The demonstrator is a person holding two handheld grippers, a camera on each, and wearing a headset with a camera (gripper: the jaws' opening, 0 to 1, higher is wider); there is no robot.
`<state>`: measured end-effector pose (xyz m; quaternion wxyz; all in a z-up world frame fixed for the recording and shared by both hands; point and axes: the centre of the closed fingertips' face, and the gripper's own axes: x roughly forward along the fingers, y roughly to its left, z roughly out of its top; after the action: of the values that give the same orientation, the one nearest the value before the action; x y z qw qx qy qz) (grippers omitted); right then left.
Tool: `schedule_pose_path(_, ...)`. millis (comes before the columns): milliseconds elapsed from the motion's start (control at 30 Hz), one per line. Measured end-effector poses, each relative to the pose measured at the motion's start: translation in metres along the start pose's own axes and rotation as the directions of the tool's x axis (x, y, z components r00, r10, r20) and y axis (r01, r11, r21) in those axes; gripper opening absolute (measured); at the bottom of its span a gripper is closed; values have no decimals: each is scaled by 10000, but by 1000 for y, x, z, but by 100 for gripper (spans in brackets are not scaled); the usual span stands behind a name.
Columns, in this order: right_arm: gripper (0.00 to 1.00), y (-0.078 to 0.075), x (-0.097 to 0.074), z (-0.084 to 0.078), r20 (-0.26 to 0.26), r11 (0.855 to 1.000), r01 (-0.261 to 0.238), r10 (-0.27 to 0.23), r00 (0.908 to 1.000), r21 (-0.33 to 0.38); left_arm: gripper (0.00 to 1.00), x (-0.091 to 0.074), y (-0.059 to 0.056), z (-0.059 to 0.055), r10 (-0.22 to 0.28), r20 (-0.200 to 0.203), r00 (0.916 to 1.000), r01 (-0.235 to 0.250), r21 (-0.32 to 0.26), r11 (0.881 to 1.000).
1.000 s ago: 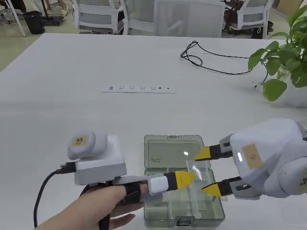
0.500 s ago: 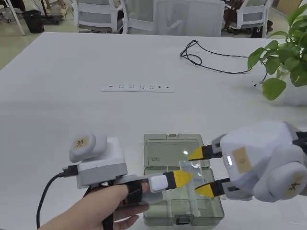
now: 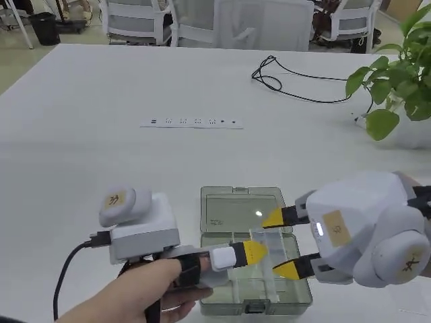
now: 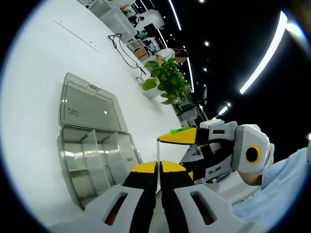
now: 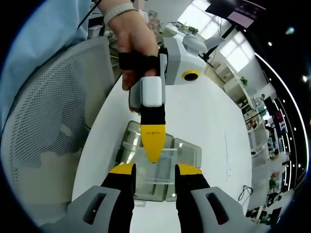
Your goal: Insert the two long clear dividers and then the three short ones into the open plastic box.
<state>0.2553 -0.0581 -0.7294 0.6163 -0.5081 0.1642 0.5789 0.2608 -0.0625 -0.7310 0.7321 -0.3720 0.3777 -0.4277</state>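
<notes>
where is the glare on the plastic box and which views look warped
Head view: undistorted, evenly lit, one white glare spot on the open lid of the green-tinted clear plastic box. Left gripper view: fisheye curves the white table; the lid glints. Right gripper view: fisheye curving, windows overexposed.

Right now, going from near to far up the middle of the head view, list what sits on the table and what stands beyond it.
open plastic box → white power strip → black cable → chair behind the table's far edge
</notes>
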Motion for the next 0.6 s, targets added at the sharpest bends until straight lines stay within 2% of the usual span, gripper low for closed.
schedule_pose_path(200,33,0,0,1,83,9999,18,-19,10000,103,0,-1,0,0,14,-51,10000,-14,102,9999)
schedule_pose_path(300,34,-3,-1,6,460,9970,18,-54,9989,775,0,-2,-1,1,-17,-27,10000,17,137,9999)
schedule_pose_path(433,44,-11,-4,9,833,9908,57,-171,9964,1355,0,-3,-1,1,-65,-72,10000,68,355,9993)
schedule_pose_path(600,46,-16,-10,8,1075,9824,-12,-192,9940,1870,0,-4,-2,-3,-161,-272,9995,189,1060,9942)
